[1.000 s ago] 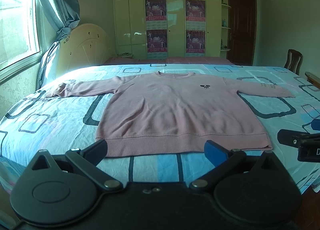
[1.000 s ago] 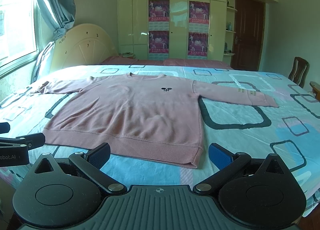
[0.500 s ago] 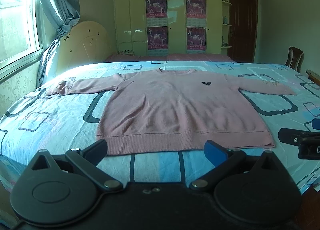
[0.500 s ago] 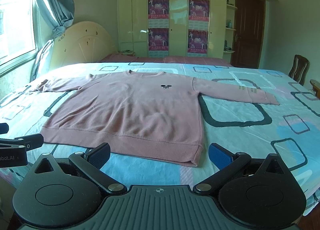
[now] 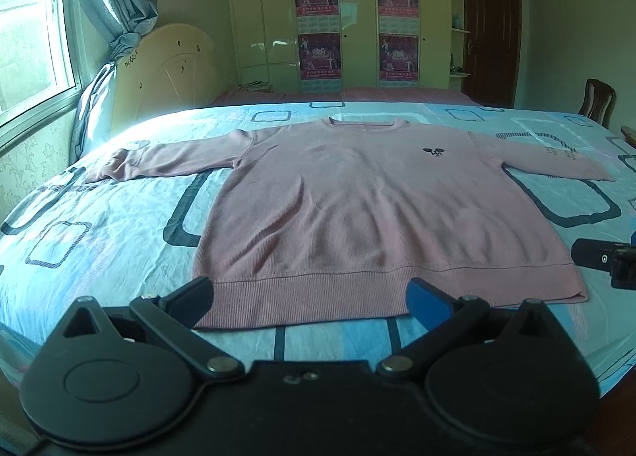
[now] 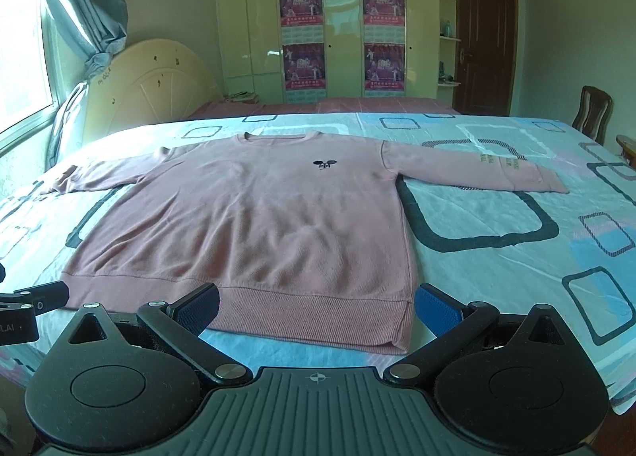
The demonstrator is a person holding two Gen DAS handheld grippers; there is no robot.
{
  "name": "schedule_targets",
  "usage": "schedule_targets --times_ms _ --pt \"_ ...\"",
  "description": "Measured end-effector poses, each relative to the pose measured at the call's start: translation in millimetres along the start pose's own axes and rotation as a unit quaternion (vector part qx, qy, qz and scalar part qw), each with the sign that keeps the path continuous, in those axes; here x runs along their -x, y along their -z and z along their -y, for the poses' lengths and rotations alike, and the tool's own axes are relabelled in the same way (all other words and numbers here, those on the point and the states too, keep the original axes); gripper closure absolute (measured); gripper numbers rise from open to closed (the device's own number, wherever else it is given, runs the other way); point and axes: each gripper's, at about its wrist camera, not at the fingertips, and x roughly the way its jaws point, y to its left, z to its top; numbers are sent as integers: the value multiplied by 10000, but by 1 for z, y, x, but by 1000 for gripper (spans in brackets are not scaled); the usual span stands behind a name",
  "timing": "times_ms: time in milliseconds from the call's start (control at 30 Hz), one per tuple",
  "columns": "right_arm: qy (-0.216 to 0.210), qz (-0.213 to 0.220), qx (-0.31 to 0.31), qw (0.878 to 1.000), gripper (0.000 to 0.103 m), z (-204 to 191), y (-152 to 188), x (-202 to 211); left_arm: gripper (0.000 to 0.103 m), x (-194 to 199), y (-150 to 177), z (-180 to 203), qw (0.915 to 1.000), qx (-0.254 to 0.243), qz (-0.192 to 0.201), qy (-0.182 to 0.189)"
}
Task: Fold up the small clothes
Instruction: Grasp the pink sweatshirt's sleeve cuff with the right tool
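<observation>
Grippers come first in both views: the left gripper [image 5: 308, 299] and the right gripper [image 6: 316, 303] each hang at the near edge of the bed [image 5: 103, 241], fingers spread wide apart and holding nothing. Just past their tips lies the sweater [image 5: 369, 217], spread flat and face up on the patterned sheet, apparently untouched. Its ribbed hem [image 6: 278, 313] is the part nearest the grippers; the left one faces the hem's left half, the right one its right corner. Beyond that the body runs away toward the neckline [image 5: 365, 123] at the far side, so the long axis of the trunk points from the grippers toward the wardrobe [image 6: 342, 19]. Both sleeves [image 6: 477, 170] stretch straight out sideways, across that axis. No fold shows yet, so I judge the whole task is still ahead: sleeves in, then the body doubled.
</observation>
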Motion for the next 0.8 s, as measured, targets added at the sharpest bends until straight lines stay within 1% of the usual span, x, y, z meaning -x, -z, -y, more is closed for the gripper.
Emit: schedule_targets --times_ms 67,167,200,267,367,433,500,533,600,700,800 --pt "64 -30 -38 10000 0 2 -8 -16 1 -16 -7 -2 10000 26 -34 54" --pt "161 -37 -101 9998 0 7 -23 -42 1 -45 -18 -1 10000 -54 3 -71" --pt "205 -39 -117 9997 0 9 -29 -49 1 -56 -24 -1 10000 -76 -20 -54" --pt "326 -14 -169 9993 0 14 -43 -66 1 -74 -36 -3 9999 -9 -44 110" --pt "513 34 -264 9983 0 23 -66 -84 1 -96 -60 -2 9994 -44 -15 342" --pt "600 57 -398 9974 0 32 -80 -95 1 -109 -77 -2 9982 -47 -6 603" --pt "696 71 -529 9961 0 44 -92 -105 1 -122 -89 2 9974 -84 -18 720" --pt "778 86 -559 9954 0 50 -97 -109 1 -130 -94 5 9969 -106 -88 768" --pt "915 94 -598 9940 0 66 -104 -116 1 -145 -103 13 9965 -112 -202 803" --pt "1082 134 -771 9910 0 104 -112 -126 1 -164 -111 27 9963 -95 -164 834" --pt "1152 210 -1306 9845 0 166 -117 -137 1 -181 -116 46 9958 -150 -206 881"
